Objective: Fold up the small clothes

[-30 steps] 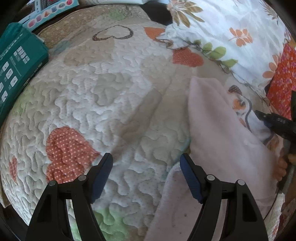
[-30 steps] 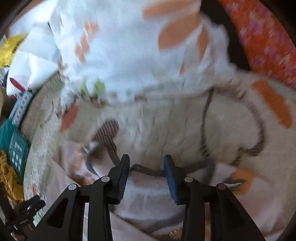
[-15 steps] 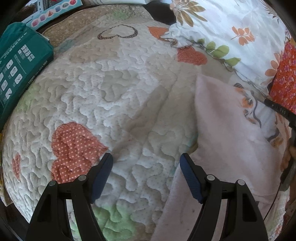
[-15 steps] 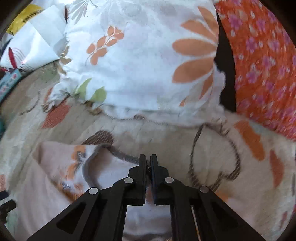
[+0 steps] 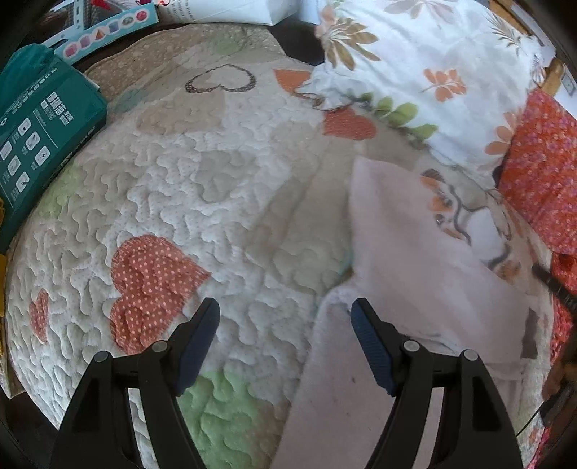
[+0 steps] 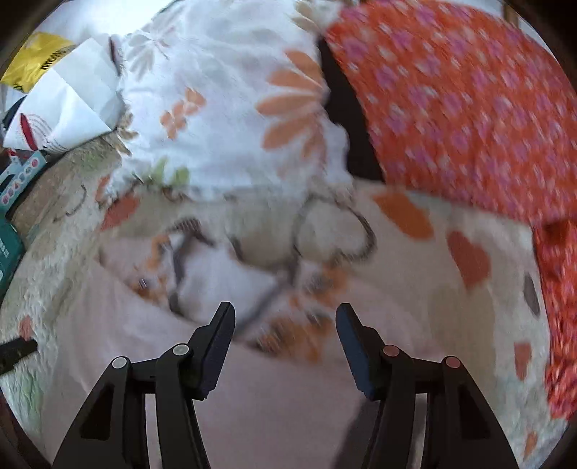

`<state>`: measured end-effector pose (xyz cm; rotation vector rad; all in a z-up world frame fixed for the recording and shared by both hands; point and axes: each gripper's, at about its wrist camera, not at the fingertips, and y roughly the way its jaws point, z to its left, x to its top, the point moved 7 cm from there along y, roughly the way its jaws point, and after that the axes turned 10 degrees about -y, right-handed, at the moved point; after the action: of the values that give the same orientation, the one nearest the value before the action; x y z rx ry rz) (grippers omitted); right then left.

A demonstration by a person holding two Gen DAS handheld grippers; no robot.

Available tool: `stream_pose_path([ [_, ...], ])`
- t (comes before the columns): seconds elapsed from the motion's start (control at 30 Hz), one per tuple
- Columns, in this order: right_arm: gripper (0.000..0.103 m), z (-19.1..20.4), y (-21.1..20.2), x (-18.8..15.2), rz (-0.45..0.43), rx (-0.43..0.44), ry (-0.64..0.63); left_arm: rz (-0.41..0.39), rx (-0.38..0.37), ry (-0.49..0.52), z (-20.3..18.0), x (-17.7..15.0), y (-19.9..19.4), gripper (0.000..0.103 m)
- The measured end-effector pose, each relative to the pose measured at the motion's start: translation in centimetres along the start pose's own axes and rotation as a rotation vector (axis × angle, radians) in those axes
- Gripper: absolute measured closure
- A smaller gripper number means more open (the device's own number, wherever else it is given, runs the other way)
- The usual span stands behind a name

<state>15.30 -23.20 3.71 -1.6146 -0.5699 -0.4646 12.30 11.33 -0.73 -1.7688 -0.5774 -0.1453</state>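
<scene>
Both grippers spread wide, empty: left gripper [image 5: 285, 321] low over quilt [image 5: 216, 202], right gripper [image 6: 285, 321] above pink garment [image 6: 281, 389].

The quilt [image 5: 202, 202] lies bare across its middle and left part, giving wide passage ahead of the left gripper [image 5: 285, 319], whose jaws stand apart. A teal box [image 5: 39, 130] blocks the quilt's far left edge, with a pastel box [image 5: 104, 30] beyond it at the far left corner. A floral pillow [image 5: 432, 65] closes the far edge, and an orange patterned cushion [image 6: 468, 115] walls the right edge. The pink garment [image 5: 414, 259] covers the near right part, under the right gripper [image 6: 285, 317], whose jaws also stand apart.
</scene>
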Motion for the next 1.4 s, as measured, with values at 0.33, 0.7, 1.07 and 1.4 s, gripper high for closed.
stream_pose_path([
  [0.33,0.053,-1.5,5.2,-0.1,0.044,-0.057,0.171,0.04,-0.039,-0.028,-0.2,-0.7,0.5,0.028],
  [0.7,0.095,-3.6,11.0,2.6,0.184,-0.288,0.036,0.071,-0.07,-0.02,-0.7,-0.7,0.5,0.028],
  [1.07,0.057,-6.1,3.2,0.0,0.16,-0.302,0.105,0.054,-0.073,-0.023,0.5,-0.8,-0.3,0.028],
  [1.4,0.052,-9.2,-7.0,-16.0,0.207,-0.027,0.366,0.145,-0.141,0.041,0.8,-5.8,0.0,0.028],
])
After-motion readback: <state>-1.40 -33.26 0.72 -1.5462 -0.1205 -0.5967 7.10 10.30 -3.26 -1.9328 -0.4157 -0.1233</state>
